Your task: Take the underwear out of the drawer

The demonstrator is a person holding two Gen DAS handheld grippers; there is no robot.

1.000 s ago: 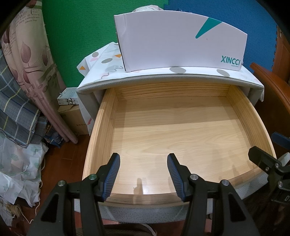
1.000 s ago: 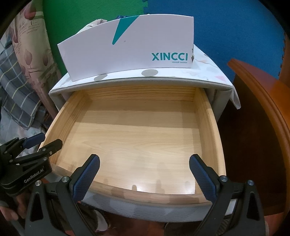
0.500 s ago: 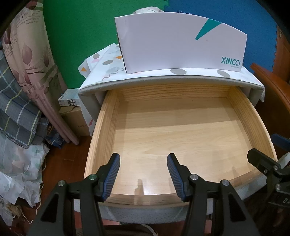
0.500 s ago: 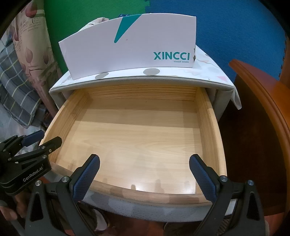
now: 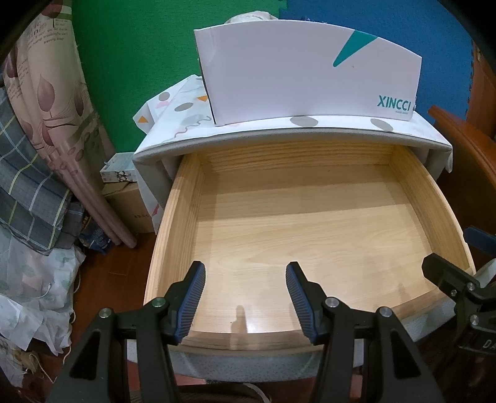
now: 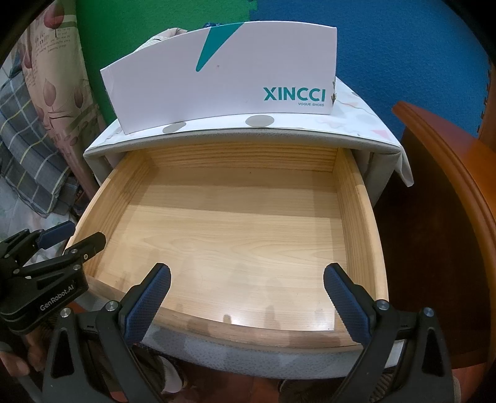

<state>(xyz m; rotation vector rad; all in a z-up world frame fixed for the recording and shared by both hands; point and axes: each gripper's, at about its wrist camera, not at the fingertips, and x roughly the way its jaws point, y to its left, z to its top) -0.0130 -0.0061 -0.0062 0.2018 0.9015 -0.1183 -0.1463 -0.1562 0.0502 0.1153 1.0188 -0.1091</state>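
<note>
The pale wooden drawer (image 5: pixel 173 235) stands pulled out of a cabinet, and its floor is bare, with no cloth on it. In the right wrist view the drawer (image 6: pixel 356 217) is just as bare. My left gripper (image 5: pixel 245 269) hovers open over the drawer's front edge, nothing between its blue pads. My right gripper (image 6: pixel 247 271) is open wider over the same edge, also holding nothing. Each gripper shows in the other's view: the left gripper (image 6: pixel 83 234) at the drawer's left corner, the right gripper (image 5: pixel 452 248) at its right corner.
A white XINCCI shoe box (image 5: pixel 303 71) stands on the cabinet's cloth-covered top (image 5: pixel 173 111); pale fabric (image 5: pixel 248 17) peeks over its rim. Curtains and piled bedding (image 5: pixel 31 186) crowd the left, with cardboard boxes (image 5: pixel 130 204) on the floor. Reddish-brown wooden furniture (image 6: pixel 449 192) stands at the right.
</note>
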